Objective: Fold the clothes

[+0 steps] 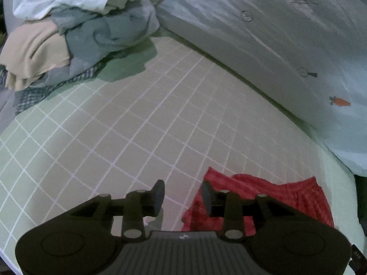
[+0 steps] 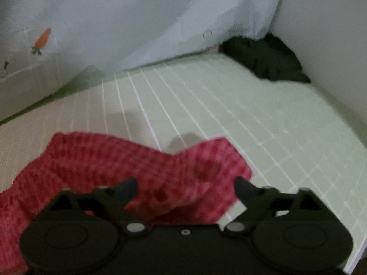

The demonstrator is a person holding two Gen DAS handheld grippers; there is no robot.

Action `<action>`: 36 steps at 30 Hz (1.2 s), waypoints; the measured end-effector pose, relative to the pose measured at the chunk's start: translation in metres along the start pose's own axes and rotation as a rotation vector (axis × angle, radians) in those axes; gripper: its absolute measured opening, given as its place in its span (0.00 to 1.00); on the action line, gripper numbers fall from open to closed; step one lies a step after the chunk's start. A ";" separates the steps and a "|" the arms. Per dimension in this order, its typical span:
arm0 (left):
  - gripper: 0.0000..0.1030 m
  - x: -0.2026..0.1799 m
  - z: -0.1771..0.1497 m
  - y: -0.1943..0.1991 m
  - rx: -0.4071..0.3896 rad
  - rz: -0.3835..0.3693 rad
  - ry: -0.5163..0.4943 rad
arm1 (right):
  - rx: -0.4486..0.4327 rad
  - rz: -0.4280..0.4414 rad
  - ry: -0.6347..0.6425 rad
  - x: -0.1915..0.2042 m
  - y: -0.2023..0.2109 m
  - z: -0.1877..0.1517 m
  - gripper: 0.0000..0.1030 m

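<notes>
1. The left gripper [image 1: 183, 194] has its jaws parted with nothing between them; it hangs over the pale green bed sheet with a white grid [image 1: 128, 123].
2. The red checked woven garment [image 1: 263, 197] lies crumpled on that sheet, just ahead and to the right of the left gripper, its near edge passing under the right-hand finger.
3. The right gripper [image 2: 185, 190] is spread wide and grips nothing; the red checked woven garment [image 2: 128, 160] lies directly ahead of and beneath its fingers, bunched in uneven humps.
4. Far ahead and to the left of the left gripper sits a heap of unfolded clothes in white, beige, grey-blue and plaid [image 1: 68, 29].
5. Far ahead and to the right of the right gripper a dark green bundle of fabric [image 2: 263, 57] rests in the corner; whether it is folded cannot be told.
6. Judgement: folding has barely begun. The red piece shows no neat crease and needs spreading flat first, and the heap awaits.
</notes>
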State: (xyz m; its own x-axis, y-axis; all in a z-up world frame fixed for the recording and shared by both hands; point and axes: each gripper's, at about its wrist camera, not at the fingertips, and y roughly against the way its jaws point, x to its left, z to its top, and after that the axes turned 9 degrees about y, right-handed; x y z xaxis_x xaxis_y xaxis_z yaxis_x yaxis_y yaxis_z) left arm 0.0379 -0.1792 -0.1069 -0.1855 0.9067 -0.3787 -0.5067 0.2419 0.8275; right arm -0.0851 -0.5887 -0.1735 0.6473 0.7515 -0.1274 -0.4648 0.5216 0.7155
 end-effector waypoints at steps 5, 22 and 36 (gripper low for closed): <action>0.54 -0.011 0.000 -0.026 0.079 -0.026 -0.008 | -0.048 0.064 0.096 0.015 -0.011 0.024 0.98; 0.10 -0.058 -0.005 -0.089 0.184 0.034 -0.108 | 0.094 0.331 0.386 0.093 -0.092 0.064 0.77; 0.03 -0.108 0.039 -0.080 0.030 -0.038 -0.210 | -0.009 0.240 0.319 0.067 -0.101 0.099 0.01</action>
State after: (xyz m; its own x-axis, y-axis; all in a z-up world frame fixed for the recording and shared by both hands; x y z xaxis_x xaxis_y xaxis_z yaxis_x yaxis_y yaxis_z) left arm 0.1312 -0.2833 -0.1157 0.0143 0.9482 -0.3174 -0.4841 0.2843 0.8276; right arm 0.0649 -0.6306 -0.1860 0.3002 0.9395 -0.1650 -0.5861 0.3181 0.7451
